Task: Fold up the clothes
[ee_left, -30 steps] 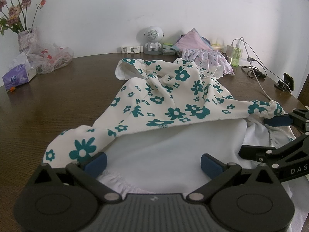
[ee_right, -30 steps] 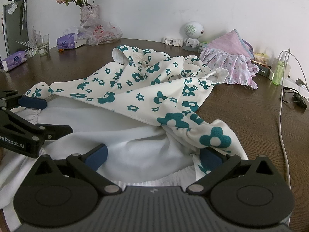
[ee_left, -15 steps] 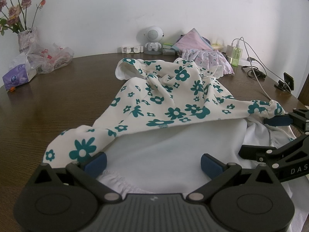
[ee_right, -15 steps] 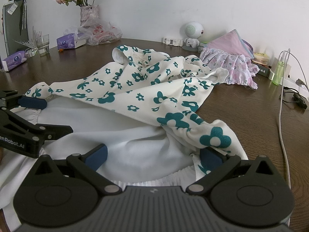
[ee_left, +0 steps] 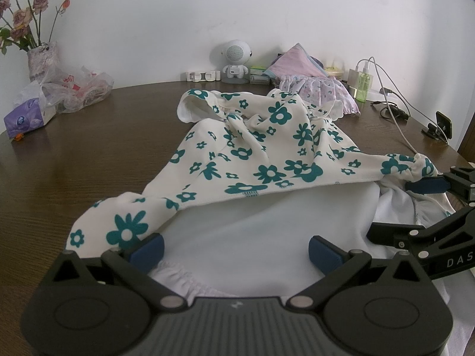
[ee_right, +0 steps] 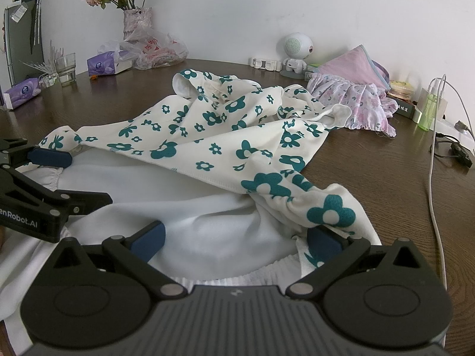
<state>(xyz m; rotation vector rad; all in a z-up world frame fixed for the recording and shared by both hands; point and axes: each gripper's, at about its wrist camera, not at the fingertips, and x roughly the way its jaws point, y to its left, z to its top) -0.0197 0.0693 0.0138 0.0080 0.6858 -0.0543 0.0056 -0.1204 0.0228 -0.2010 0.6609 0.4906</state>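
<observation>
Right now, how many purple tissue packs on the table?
2. One tissue pack sits beside the plastic bag below the vase; the other tissue pack lies at the far-left table edge. More may be hidden.

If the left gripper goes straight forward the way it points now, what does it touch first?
Most likely the floral garment. The left gripper is open over the garment's white lining, and the printed layer rises directly ahead. Depth is unclear, so it might slide over the lining first. The robot-shaped speaker stands far behind.
</observation>
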